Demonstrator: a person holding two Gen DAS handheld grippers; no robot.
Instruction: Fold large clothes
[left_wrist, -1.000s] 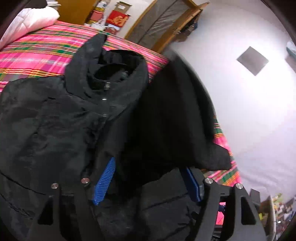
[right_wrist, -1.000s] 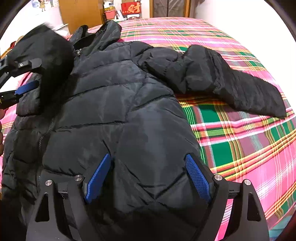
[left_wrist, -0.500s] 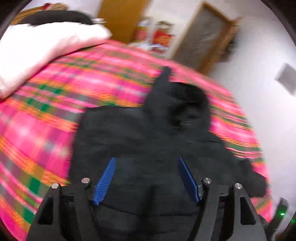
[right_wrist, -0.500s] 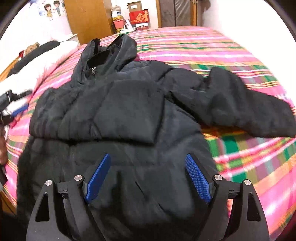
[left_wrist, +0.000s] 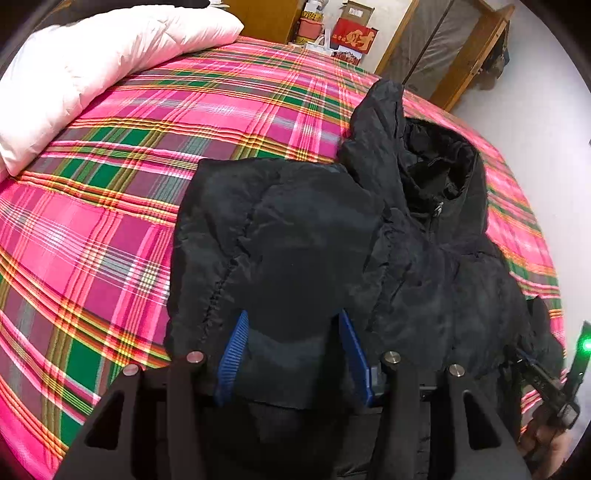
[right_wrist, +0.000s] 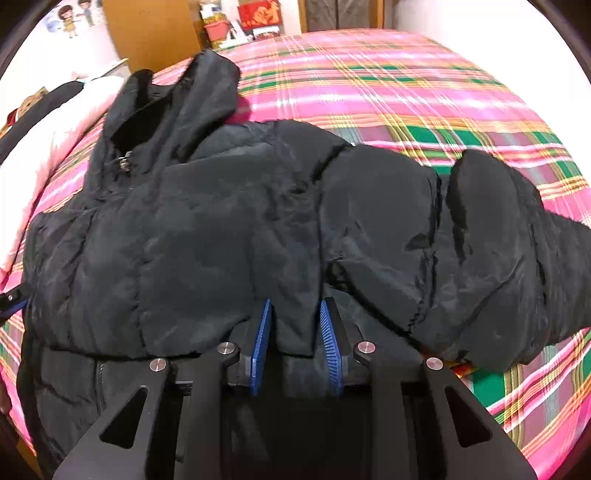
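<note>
My right gripper (right_wrist: 295, 345) has just been closing on the cuff of the sleeve folded across the black jacket (right_wrist: 207, 221) on the bed (right_wrist: 406, 92), while my left gripper (left_wrist: 295, 354), half open, narrows over it.

The sleeve (left_wrist: 280, 236), held aloft a second ago, now lies folded across the jacket (right_wrist: 177, 229) chest. Both the left gripper (left_wrist: 291, 325) and the right gripper (right_wrist: 295, 314) have just been closing, black fabric between their jaws.

Black puffer jacket (left_wrist: 314, 240); pink-green plaid bedspread (left_wrist: 110, 221); white quilt (left_wrist: 92, 62).
</note>
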